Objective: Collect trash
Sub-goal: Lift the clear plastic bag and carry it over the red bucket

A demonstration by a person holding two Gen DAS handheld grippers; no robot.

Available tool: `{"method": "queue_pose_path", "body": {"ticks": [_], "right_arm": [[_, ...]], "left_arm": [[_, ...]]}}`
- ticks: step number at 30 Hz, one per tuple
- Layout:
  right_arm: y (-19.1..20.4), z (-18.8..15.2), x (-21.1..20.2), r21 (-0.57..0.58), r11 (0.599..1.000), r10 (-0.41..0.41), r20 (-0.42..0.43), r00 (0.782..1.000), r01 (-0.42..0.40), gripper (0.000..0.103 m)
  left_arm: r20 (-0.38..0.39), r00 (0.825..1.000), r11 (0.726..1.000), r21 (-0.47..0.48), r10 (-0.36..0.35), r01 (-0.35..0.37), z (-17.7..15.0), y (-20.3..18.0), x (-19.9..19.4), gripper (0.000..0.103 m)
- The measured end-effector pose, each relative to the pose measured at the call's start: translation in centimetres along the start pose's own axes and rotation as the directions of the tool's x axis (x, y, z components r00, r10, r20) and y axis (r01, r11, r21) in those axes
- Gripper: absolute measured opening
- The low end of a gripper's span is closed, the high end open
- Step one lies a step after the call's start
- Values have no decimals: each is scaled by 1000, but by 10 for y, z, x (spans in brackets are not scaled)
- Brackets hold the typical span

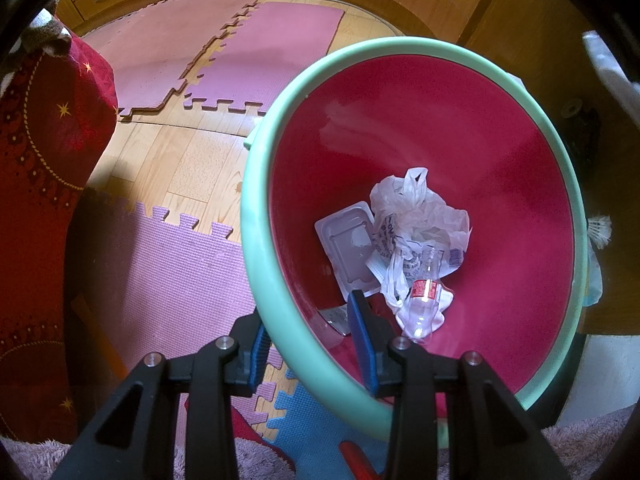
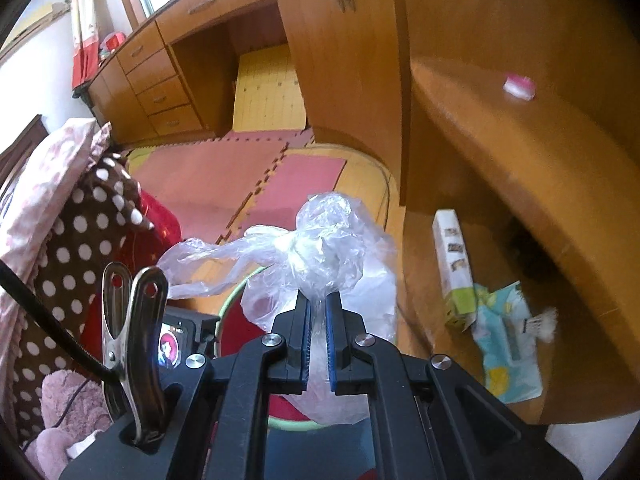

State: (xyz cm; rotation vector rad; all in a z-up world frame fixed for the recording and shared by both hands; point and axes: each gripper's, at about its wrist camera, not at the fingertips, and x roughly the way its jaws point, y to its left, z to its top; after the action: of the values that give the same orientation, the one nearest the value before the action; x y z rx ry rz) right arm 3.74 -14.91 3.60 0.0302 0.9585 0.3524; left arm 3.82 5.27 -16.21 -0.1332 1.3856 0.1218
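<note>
The crumpled plastic bag (image 2: 320, 248) is pinched tight in the right gripper (image 2: 318, 344), up above the bin (image 1: 256, 240). The left gripper (image 1: 312, 344) has its jaws set apart around the bin's rim, one inside, one outside. Next, I think, the bag goes over the bin and gets dropped in.

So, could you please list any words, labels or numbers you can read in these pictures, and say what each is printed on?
No text can be read with confidence.
Red label on the clear plastic bottle in the red bin with the mint-green rim: print too small.
Blue print on the crumpled white plastic bag: blurred.
Tall white and green carton on the wooden desk: only small pictures show, no legible words.
</note>
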Motion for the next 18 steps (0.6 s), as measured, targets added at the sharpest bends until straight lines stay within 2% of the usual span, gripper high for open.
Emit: {"method": "queue_pose_path", "body": {"ticks": [7, 18], "right_arm": [[2, -18, 40, 14, 1000, 15, -73, 997, -14, 7], [-5, -46, 99, 15, 1000, -16, -190, 982, 19, 7]], "left_arm": [[0, 1000, 1000, 0, 0, 0, 0, 0, 0, 38], [0, 1000, 1000, 0, 1, -1, 0, 0, 0, 38]]}}
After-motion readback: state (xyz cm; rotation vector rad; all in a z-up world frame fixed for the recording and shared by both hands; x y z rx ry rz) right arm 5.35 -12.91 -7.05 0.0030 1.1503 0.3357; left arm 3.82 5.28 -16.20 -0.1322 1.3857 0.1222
